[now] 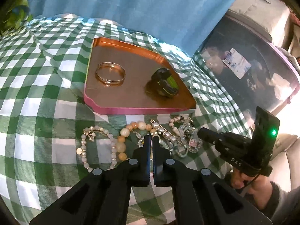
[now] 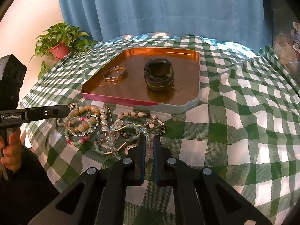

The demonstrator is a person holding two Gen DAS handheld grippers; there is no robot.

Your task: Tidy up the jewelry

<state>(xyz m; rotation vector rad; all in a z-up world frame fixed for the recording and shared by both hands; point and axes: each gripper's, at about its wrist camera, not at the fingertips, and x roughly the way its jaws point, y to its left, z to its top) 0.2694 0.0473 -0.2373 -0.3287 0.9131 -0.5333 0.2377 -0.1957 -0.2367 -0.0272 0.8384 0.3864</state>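
We count one tray (image 2: 195, 101) carrying one bangle (image 2: 115, 74) and one watch (image 2: 158, 74); both grippers, left (image 1: 151, 137) and right (image 2: 149, 138), angle downward, clenched among the bracelets (image 2: 112, 127).

Daylight glows through the blue curtain (image 2: 159, 9) and blows out to white at the frame sides. The tray (image 1: 131, 110) floor glares orange. Fisheye bending curves the checked cloth (image 2: 234, 112); corners go black.
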